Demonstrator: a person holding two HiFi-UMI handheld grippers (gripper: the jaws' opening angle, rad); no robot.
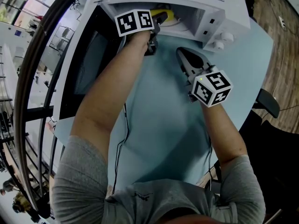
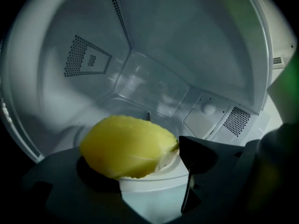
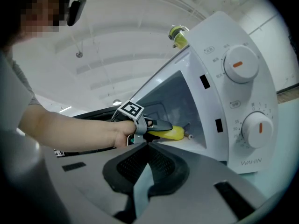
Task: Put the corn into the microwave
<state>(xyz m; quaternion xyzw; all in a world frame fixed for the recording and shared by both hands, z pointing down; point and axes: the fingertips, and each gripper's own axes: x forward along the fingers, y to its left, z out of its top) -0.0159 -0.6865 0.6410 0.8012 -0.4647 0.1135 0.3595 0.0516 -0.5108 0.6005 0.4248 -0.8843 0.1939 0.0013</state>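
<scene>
Corn inside microwave; open door beside left gripper

My left arm is stretched far forward, forearm bare and nearly straight. The left tongs tip somewhat downward at its end, jaws spread wide. My right arm stays closer in, elbow bent. The right tongs sit roughly level, jaws drawn together.
</scene>
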